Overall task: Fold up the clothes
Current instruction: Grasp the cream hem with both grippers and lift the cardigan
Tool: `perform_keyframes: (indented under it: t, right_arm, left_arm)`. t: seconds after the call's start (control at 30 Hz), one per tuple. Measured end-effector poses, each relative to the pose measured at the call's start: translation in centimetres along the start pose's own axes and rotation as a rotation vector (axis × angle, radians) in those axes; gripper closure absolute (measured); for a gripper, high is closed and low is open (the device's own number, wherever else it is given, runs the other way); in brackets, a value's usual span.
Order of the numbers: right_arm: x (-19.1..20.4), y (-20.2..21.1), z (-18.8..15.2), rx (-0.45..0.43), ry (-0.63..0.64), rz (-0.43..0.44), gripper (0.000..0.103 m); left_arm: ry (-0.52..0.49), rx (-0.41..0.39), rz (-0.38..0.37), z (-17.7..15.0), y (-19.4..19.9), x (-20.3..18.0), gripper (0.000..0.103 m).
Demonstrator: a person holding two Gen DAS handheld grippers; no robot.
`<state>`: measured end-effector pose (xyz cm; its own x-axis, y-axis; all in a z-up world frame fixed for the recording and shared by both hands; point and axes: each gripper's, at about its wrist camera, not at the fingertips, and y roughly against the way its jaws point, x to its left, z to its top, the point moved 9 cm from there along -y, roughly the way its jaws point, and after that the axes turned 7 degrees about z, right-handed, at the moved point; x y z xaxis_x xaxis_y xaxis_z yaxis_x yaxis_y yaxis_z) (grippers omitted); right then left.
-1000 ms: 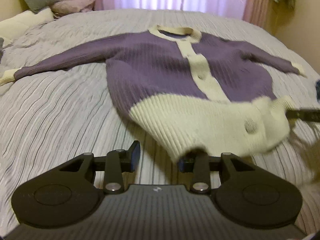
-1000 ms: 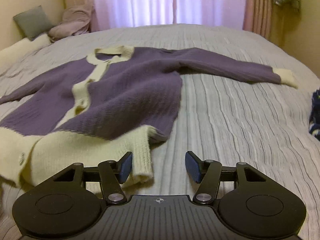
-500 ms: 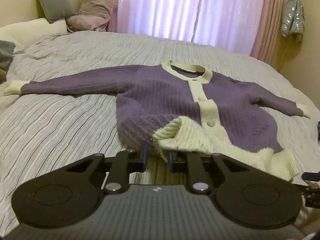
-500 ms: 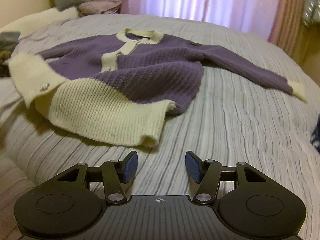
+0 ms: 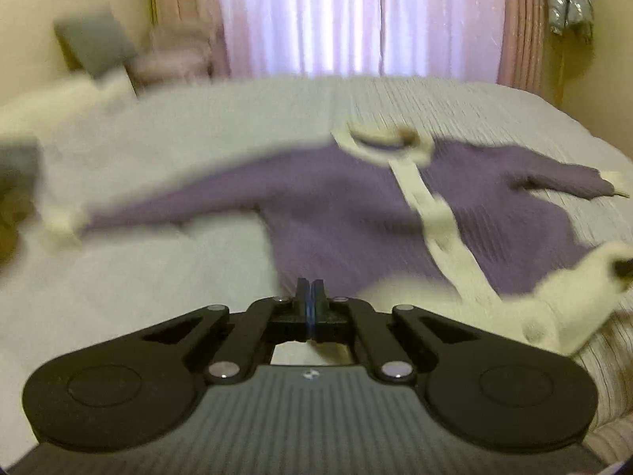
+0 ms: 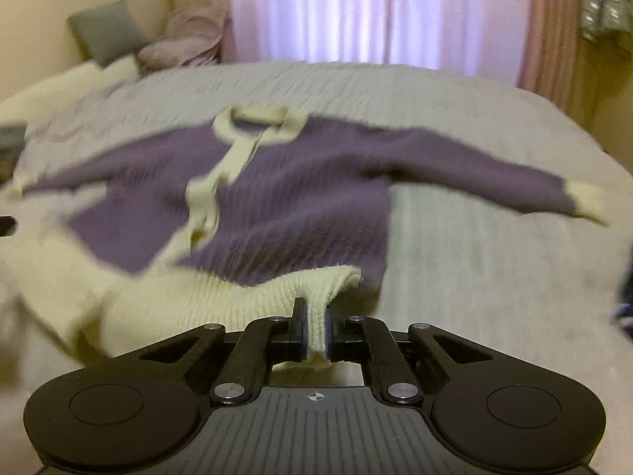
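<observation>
A purple cardigan (image 5: 344, 213) with cream collar, button band and cuffs lies front up on the grey striped bed, its sleeves spread out. My right gripper (image 6: 315, 328) is shut on the corner of its cream ribbed hem (image 6: 221, 304), which rises off the bed. In the left wrist view that raised hem corner (image 5: 554, 301) hangs at the right. My left gripper (image 5: 310, 297) is shut, pads pressed together with no cloth visible between them, just in front of the cardigan's lower left side. Both views are blurred by motion.
Grey and pink pillows (image 6: 105, 31) sit at the head of the bed on the left. Pink curtains (image 5: 356, 19) cover the window behind. A silver jacket (image 5: 569, 0) hangs at the upper right. A dark garment (image 6: 625, 301) lies at the bed's right edge.
Both grippers closed and rose. The right one took hold of the cream hem corner and lifted it. The left one's jaws came together; the hem that was between them is now off to the right.
</observation>
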<state>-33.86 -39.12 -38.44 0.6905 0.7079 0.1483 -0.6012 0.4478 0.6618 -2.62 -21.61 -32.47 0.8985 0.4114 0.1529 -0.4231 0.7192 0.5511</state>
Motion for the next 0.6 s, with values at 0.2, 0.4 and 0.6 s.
perform_keyframes:
  t: [0.2, 0.4, 0.6]
  right_arm:
    - [-1.0, 6.0, 1.2, 0.09, -0.133, -0.004, 0.099]
    - [-6.2, 1.6, -5.1, 0.23, -0.545, 0.01, 0.086]
    - [-7.0, -1.2, -5.5, 0.09, -0.858, 0.273, 0.02]
  left_arm:
    - [-0.157, 0.03, 0.047, 1.7, 5.8, 3.6, 0.103]
    - [0.509, 0.369, -0.236, -8.7, -0.5, 1.1, 0.073]
    - [0.96, 0.404, -0.334, -12.7, -6.0, 0.0, 0.053]
